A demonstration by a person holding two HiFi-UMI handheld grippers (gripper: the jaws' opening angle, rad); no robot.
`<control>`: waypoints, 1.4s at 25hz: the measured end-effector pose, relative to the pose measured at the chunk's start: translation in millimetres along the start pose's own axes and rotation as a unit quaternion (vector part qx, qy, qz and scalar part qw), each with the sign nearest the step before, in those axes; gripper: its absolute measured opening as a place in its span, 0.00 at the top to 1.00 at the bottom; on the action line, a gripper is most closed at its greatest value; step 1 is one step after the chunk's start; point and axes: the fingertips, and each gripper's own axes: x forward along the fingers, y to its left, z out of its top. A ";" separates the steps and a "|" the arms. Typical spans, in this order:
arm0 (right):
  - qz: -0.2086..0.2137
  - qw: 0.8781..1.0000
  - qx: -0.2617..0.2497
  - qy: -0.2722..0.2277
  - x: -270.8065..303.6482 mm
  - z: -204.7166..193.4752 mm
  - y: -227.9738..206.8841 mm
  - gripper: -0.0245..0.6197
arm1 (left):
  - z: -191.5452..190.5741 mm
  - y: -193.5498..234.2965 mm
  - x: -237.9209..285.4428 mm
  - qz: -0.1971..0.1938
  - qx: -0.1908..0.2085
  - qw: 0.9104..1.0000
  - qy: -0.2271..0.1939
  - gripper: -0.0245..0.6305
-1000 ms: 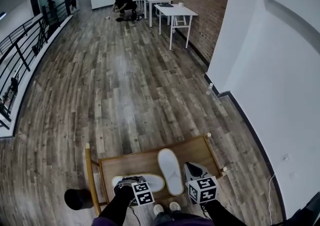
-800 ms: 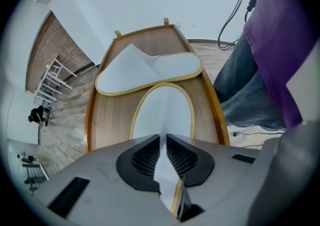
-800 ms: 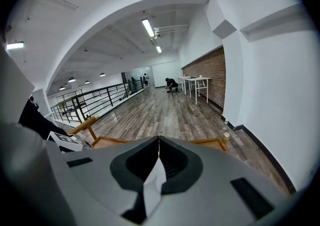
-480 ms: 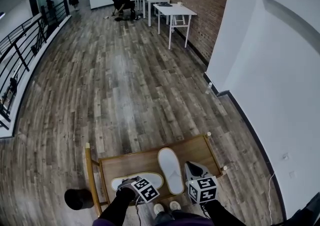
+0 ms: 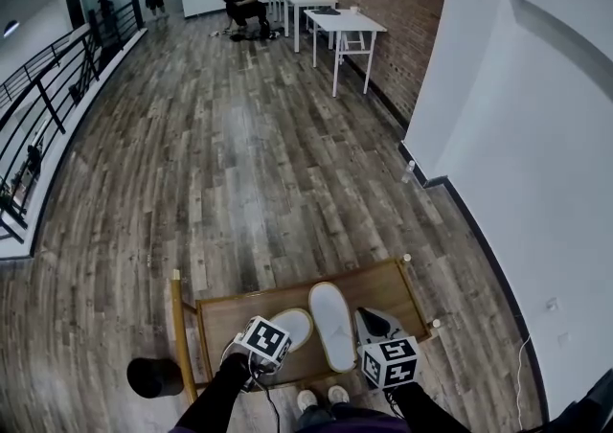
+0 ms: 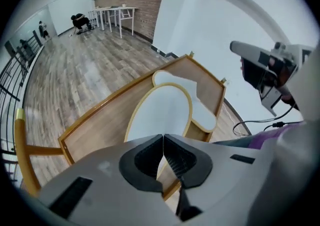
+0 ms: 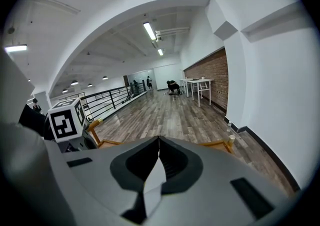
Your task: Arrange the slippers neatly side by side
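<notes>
Two white slippers lie on a low wooden table (image 5: pixel 230 311). The left slipper (image 5: pixel 290 324) is angled, toe to the upper right, close beside the straight right slipper (image 5: pixel 330 324). My left gripper (image 5: pixel 271 331) is at the left slipper's heel and shut on it. In the left gripper view that slipper (image 6: pixel 160 107) fills the middle, with its tan rim running under my shut left gripper (image 6: pixel 163 142); the other slipper (image 6: pixel 205 112) shows behind it. My right gripper (image 5: pixel 370 322) hovers just right of the right slipper. Its jaws meet in the right gripper view (image 7: pixel 159 142), and nothing shows ahead of them.
A black round stool (image 5: pixel 153 376) stands left of the table. The person's shoes (image 5: pixel 321 395) are at its near edge. A white wall (image 5: pixel 517 182) runs along the right. White tables (image 5: pixel 335 24), a crouching person (image 5: pixel 244 8) and a railing (image 5: pixel 48 96) are far off.
The left gripper has swung the left slipper from lying crosswise to pointing forward beside the right one. The right gripper has stayed put.
</notes>
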 end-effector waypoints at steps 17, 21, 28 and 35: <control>-0.012 1.000 0.008 -0.004 -8.0 -1.0 -9.5 0.96 | 44.0 -3.6 9.8 -0.171 -0.430 0.874 -0.147 0.95; -0.022 1.000 0.010 -0.004 -12.5 -2.5 -17.9 0.96 | 53.3 9.4 21.2 -0.184 -0.512 0.820 -0.176 0.95; -0.027 1.000 0.010 -0.002 -12.5 -2.3 -25.6 0.96 | 49.4 24.9 36.5 -0.161 -0.552 0.799 -0.176 0.95; -0.023 1.000 0.007 0.004 -7.4 -4.6 -25.9 0.96 | 54.2 26.6 45.3 -0.124 -0.481 0.857 -0.138 0.95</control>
